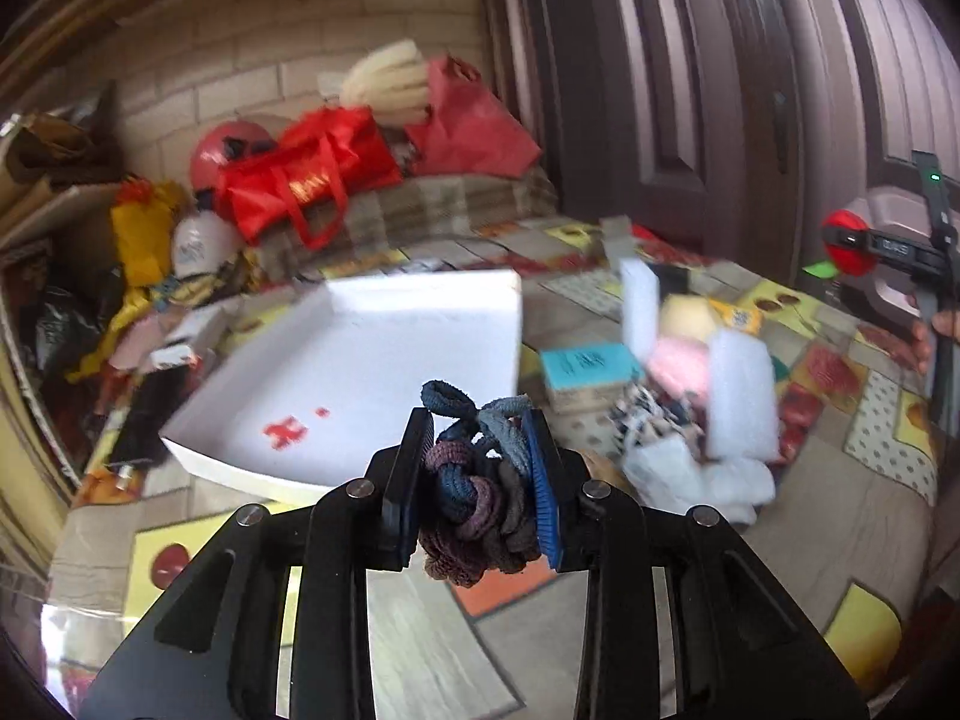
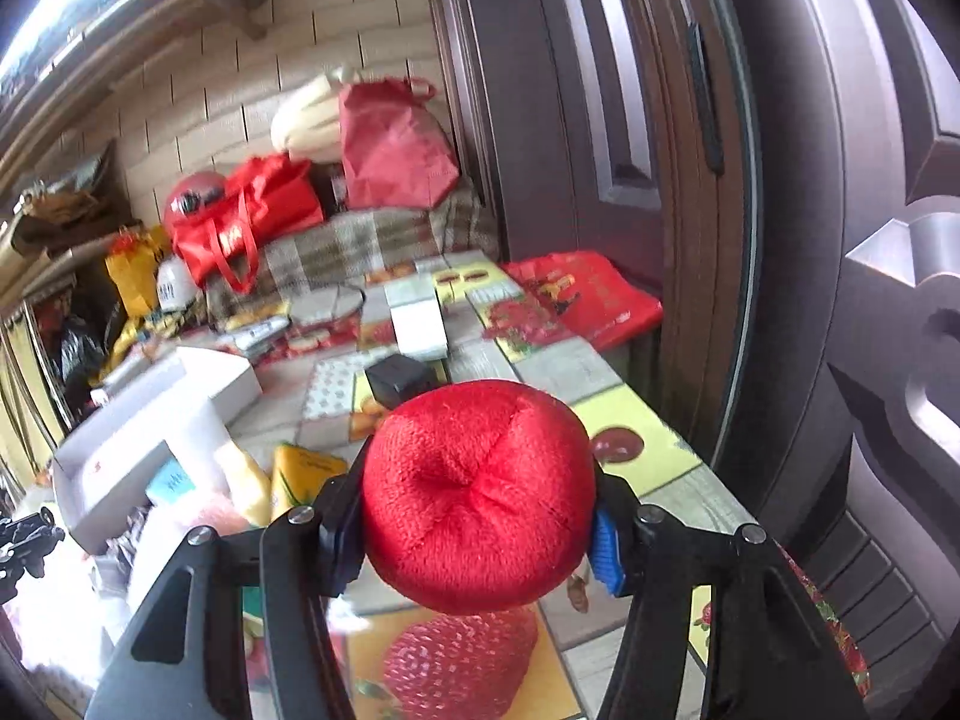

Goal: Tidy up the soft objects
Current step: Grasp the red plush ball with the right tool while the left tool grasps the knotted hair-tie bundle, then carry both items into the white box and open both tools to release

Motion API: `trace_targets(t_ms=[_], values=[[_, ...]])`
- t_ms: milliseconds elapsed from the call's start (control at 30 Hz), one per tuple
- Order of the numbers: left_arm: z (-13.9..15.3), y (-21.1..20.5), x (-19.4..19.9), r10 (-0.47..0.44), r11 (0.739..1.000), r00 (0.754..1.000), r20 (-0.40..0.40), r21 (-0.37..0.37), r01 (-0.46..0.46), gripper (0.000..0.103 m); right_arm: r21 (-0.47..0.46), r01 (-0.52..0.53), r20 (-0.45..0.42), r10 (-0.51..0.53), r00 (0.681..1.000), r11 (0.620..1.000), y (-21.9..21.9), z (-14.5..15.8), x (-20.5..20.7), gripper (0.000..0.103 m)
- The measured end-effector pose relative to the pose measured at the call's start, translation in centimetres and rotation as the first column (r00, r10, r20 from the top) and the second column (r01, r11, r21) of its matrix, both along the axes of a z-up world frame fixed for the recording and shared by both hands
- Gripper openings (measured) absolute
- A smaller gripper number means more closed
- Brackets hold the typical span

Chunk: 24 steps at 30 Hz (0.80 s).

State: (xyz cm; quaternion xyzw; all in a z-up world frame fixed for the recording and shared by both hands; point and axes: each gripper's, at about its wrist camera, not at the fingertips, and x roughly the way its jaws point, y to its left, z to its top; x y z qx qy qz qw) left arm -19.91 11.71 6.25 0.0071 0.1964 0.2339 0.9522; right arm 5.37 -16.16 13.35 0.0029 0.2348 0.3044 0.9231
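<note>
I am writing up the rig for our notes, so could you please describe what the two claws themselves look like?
Both are alike. The left claw has glossy black linkage arms with oval cut-outs and round silver pivot pins, and flat fingers faced with ribbed blue pads. The right claw shows the same black frame, silver pins and blue pads. No cables, sleeves or markings are visible on either.

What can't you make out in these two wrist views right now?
- Left wrist view: red mark inside the white box is smeared by motion blur.
- Left wrist view: items behind the hair ties in the left gripper.
- Right wrist view: tabletop behind the red plush ball filling the right gripper.
</note>
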Motion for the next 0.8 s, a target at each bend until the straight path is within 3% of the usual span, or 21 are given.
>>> trace_targets(t_ms=[67,200,367,533,800], values=[[0.0,1.4,-0.3,0.085,0.996,0.995,0.046,0.013,-0.086,0.03,0.06,0.014,0.068,-0.018,0.998,0.998,-0.1,0.9,-1.2,0.059],[-0.4,4.5,-1.0,0.183,0.981,0.981,0.063,-0.081,-0.177,0.03,0.062,0.035,0.183,-0.045,0.982,0.997,1.1,0.9,-2.7,0.059],[-0.3,6.1,-2.2,0.262,0.963,0.961,0.093,-0.098,-0.253,0.03,0.014,-0.028,0.141,0.025,0.99,1.0,3.8,-1.1,-2.9,0.059],[-0.6,7.4,-2.5,0.316,0.946,0.945,0.083,-0.102,-0.307,0.03,0.049,-0.14,0.12,0.133,0.984,0.989,6.5,-1.2,-5.1,0.059],[-0.6,8.6,-2.6,0.329,0.942,0.941,0.083,-0.103,-0.321,0.03,0.025,-0.364,0.136,0.357,0.924,0.931,12.4,-1.5,-10.4,0.059]])
